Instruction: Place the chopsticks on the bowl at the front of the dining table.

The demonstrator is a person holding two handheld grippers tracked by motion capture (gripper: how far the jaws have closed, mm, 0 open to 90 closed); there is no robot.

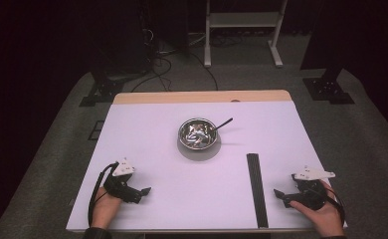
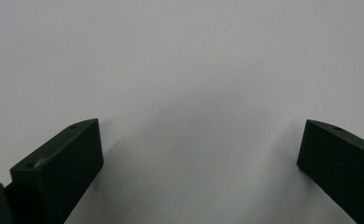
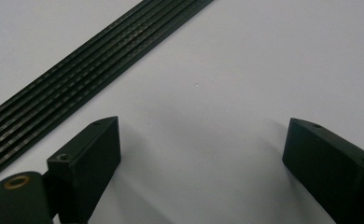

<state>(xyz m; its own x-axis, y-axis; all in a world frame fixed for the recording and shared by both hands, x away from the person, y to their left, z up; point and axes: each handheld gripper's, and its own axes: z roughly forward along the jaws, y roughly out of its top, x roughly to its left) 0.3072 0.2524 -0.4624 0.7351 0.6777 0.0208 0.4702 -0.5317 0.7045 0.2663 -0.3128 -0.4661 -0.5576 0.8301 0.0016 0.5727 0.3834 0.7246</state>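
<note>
Where dark carpet surrounds it, the white table (image 1: 152,149) bears a steel bowl (image 1: 198,133).

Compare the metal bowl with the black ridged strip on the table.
The bowl is round, shiny and silver; the strip is long, flat and matte black. The bowl sits mid-table with a spoon resting in it; the strip lies bare near the right gripper. Both rest untouched on the white table.
</note>
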